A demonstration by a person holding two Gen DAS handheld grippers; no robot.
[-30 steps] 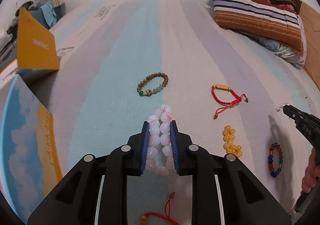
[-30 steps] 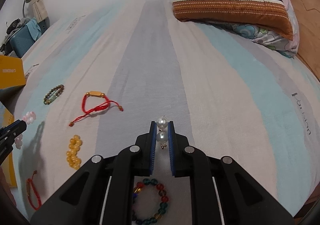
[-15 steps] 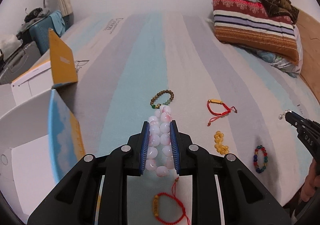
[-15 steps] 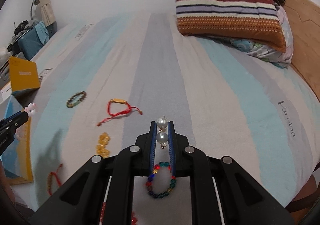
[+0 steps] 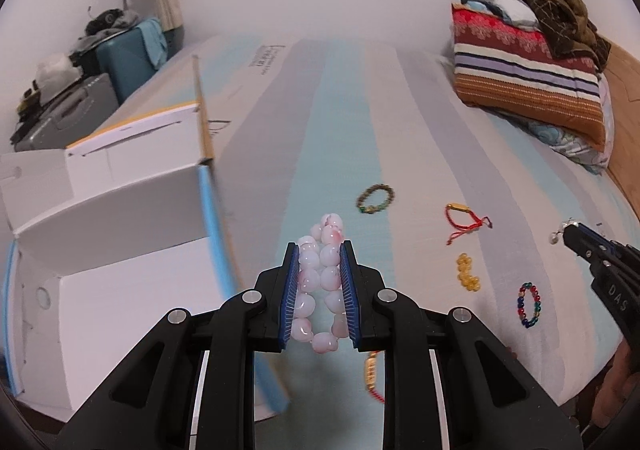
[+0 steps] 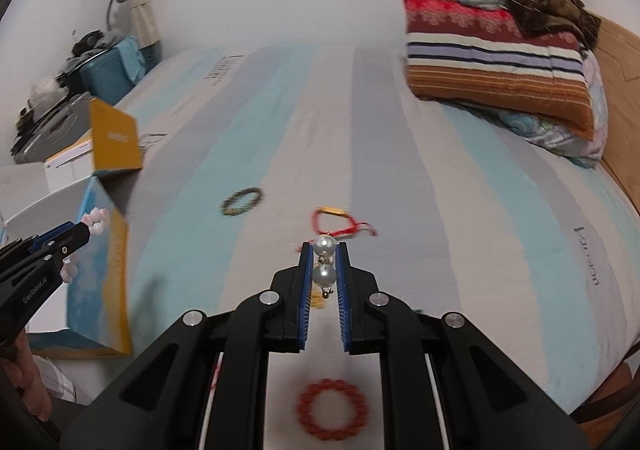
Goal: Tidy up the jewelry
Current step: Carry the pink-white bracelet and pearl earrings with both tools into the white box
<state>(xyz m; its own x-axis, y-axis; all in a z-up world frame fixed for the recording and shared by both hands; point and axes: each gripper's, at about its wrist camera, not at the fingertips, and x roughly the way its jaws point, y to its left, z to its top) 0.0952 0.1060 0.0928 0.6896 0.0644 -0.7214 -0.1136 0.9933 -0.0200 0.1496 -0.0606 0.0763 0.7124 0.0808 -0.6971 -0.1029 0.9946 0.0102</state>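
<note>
My left gripper [image 5: 319, 250] is shut on a pink-and-white bead bracelet [image 5: 320, 282] and holds it in the air beside the open white box [image 5: 120, 290] at the left. It also shows in the right wrist view [image 6: 86, 228]. My right gripper [image 6: 323, 250] is shut on a pair of pearl earrings [image 6: 324, 260] above the bed; it appears at the right of the left wrist view [image 5: 570, 232]. On the striped bedsheet [image 5: 340, 121] lie a brown bead bracelet [image 5: 376, 198], a red cord bracelet [image 5: 466, 219], yellow beads [image 5: 468, 272] and a multicolour bracelet [image 5: 529, 304].
A red bead bracelet [image 6: 332, 408] lies near the bed's front edge, and another red cord bracelet [image 5: 372, 374] lies under my left gripper. A striped pillow [image 5: 528, 77] with clothes is at the back right. A suitcase and clutter [image 5: 120, 49] stand beyond the bed at left.
Both grippers have risen and pulled back, so more of the room shows. My left gripper has swung left towards the open box, still holding the pink bracelet. The right still holds the pearls.
</note>
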